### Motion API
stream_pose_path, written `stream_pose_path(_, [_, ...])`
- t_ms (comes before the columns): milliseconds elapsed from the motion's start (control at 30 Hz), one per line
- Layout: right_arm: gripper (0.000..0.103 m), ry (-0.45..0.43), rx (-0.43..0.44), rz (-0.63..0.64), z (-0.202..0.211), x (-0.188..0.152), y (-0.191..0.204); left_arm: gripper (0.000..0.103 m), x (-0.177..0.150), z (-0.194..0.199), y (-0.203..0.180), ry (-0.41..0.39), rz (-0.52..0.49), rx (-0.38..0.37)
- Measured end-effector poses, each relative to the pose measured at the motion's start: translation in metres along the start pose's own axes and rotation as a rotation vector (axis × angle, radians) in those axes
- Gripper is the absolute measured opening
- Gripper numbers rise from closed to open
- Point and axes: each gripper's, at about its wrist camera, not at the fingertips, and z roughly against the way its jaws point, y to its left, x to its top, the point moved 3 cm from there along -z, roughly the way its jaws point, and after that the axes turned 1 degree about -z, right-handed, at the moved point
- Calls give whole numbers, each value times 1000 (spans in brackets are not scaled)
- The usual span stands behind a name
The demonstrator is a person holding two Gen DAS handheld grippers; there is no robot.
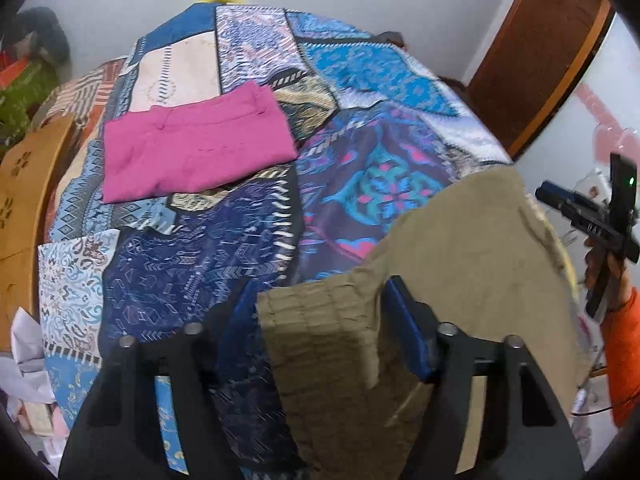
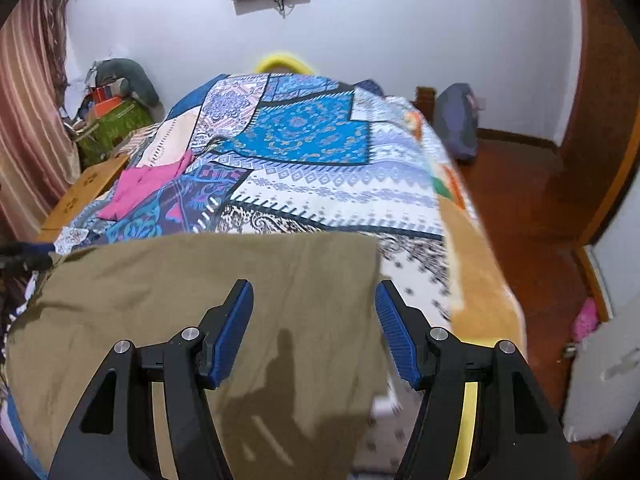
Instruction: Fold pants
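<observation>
Olive-brown pants (image 1: 452, 248) lie on the patchwork bed cover at its near edge; they also fill the lower half of the right wrist view (image 2: 192, 280). My left gripper (image 1: 320, 292) is open, its blue pads either side of the pants' ribbed waistband end, above it. My right gripper (image 2: 314, 292) is open over the pants' right part, holding nothing. The right gripper also shows in the left wrist view (image 1: 592, 216), held beyond the pants' right edge.
Folded pink pants (image 1: 192, 144) lie further back on the left of the bed (image 2: 328, 184). A cardboard box (image 1: 24, 184) stands at the bed's left side. Clutter sits in the far left corner (image 2: 108, 112). A wooden floor (image 2: 532, 216) and door are at right.
</observation>
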Motion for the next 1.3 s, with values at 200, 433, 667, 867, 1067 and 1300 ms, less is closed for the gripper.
stream_pose_path(200, [36,66,-13,70,-43,2,5,54,0,-12,11,3,32,-12])
stream_pose_path(433, [37,135,-51,72,-56,-6,-3,55,-2,-19,15,12,55,4])
stream_pose_path(667, [41,120,-33,72,-15,0,18,54,2,17,-11,-40,-43,74])
stream_pose_path(867, [49,71,136,85,31,-7,71,54,-6,45,-39,-105,-113,127])
stream_pose_path(1067, [49,163,202,133,20,-44,117,54,-5,71,-36,-173,-45,104])
stream_pose_path(1300, [49,201,188,100,19,-67,114,54,-31,60,-59,-89,-85,-29])
